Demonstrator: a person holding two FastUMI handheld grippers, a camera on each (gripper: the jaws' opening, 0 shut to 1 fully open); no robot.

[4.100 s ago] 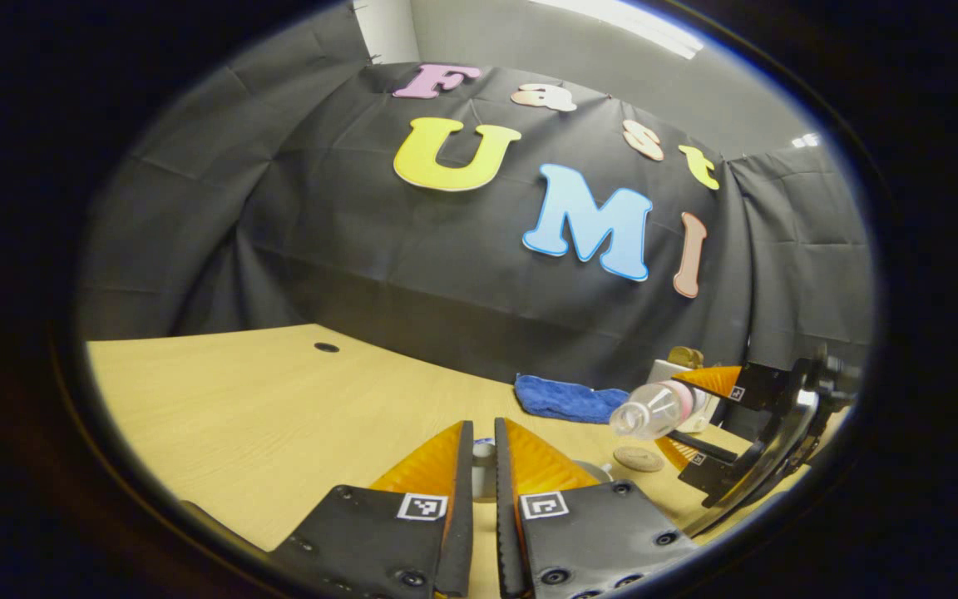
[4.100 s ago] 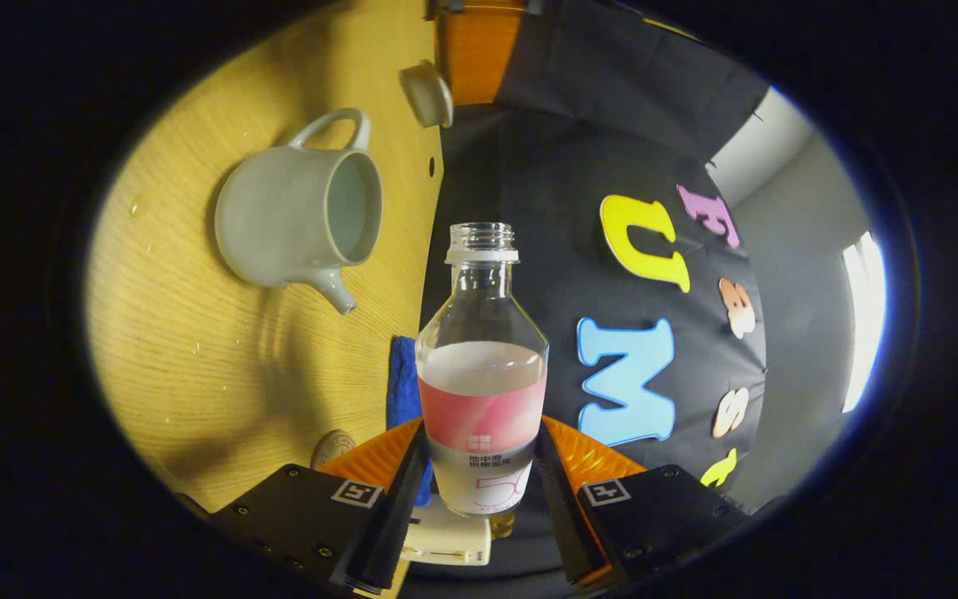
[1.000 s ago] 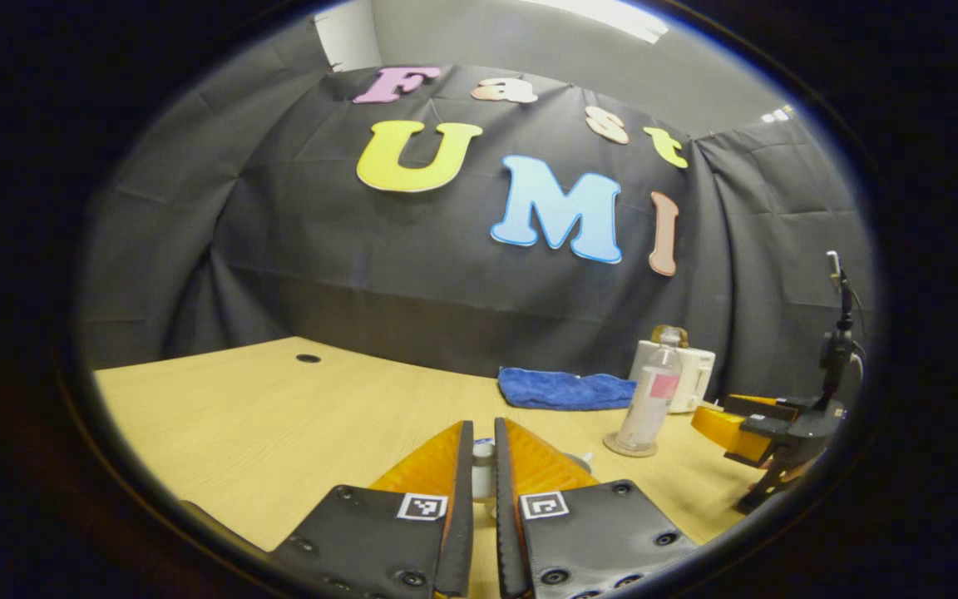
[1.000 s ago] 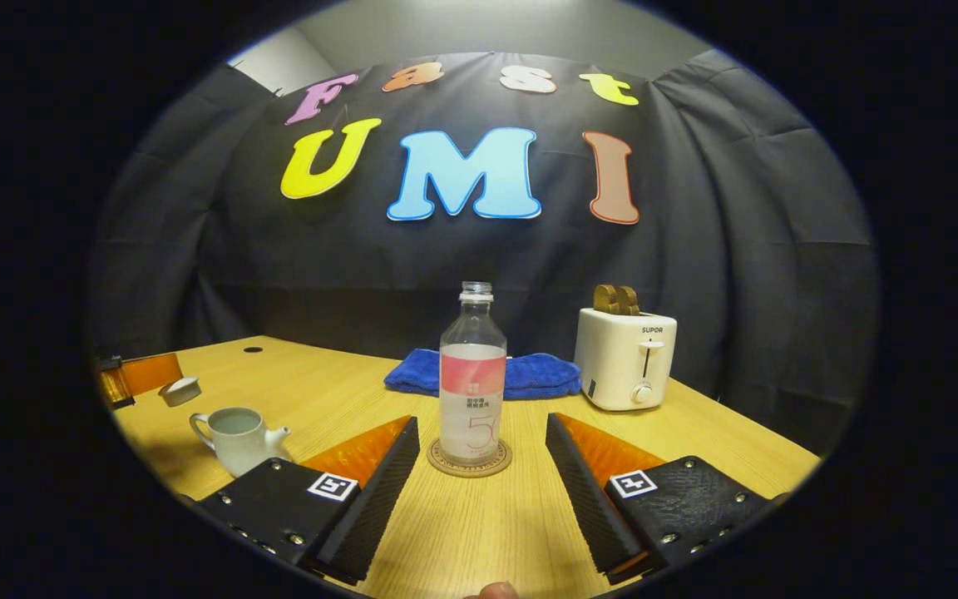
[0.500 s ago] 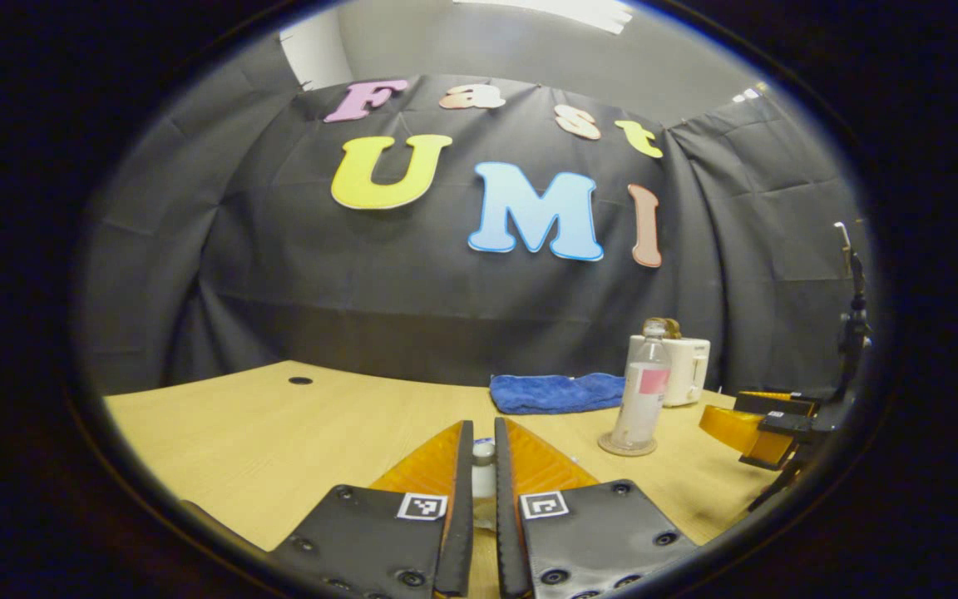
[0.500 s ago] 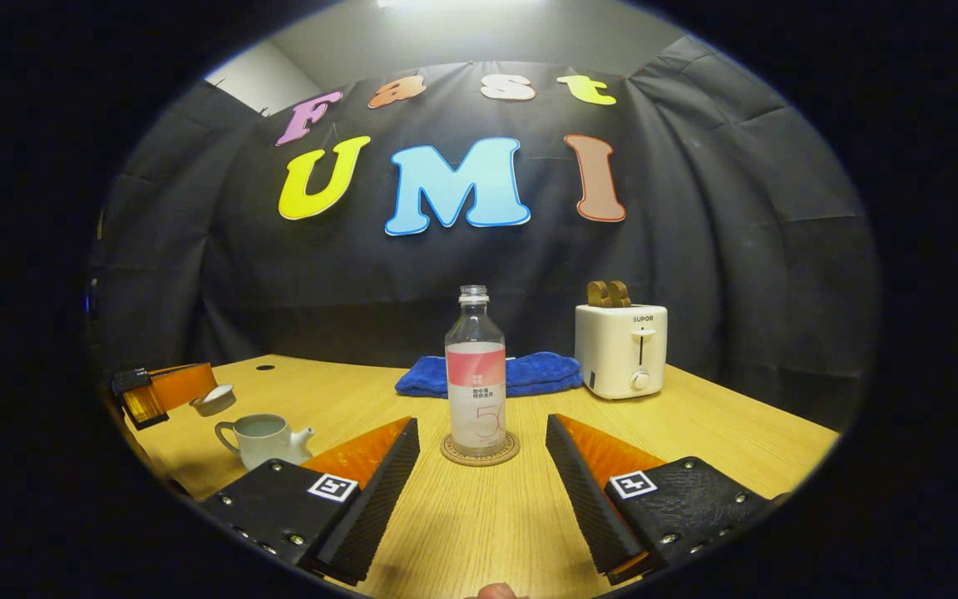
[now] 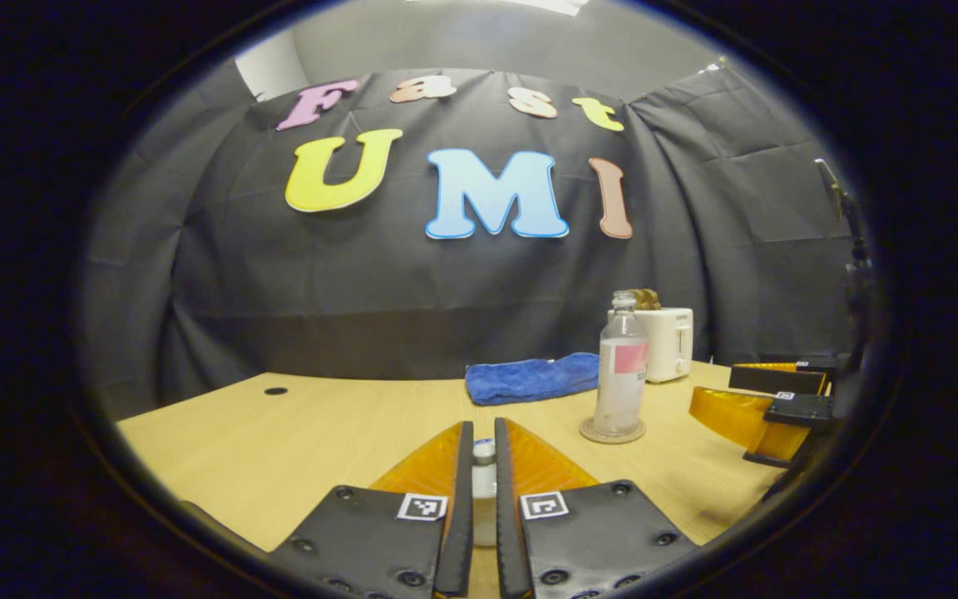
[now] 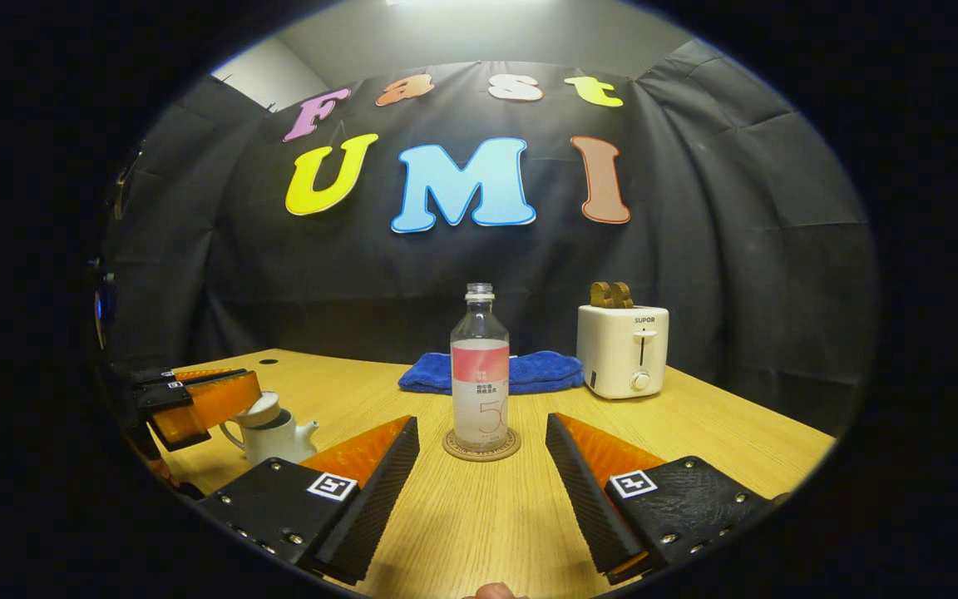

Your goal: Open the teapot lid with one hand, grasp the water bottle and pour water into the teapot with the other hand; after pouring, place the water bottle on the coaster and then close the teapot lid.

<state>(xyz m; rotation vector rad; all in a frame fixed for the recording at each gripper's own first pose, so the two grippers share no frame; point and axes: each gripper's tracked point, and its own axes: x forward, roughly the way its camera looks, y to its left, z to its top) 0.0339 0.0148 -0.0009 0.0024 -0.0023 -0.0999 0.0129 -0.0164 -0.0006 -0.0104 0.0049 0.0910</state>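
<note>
Left tongs [image 7: 479, 453] pinch the small, slick, breakable lid [image 8: 263, 409] by its knob over the teapot [image 8: 275, 439]; right tongs [image 8: 479, 445] gape empty.

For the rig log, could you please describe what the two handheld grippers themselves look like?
Each gripper has two wedge-shaped fingers that taper towards the tips, mounted on black plates fastened with screws. Every plate carries a small square black-and-white marker. This shows on the left gripper and the right gripper alike. The right gripper's plates look textured.
</note>
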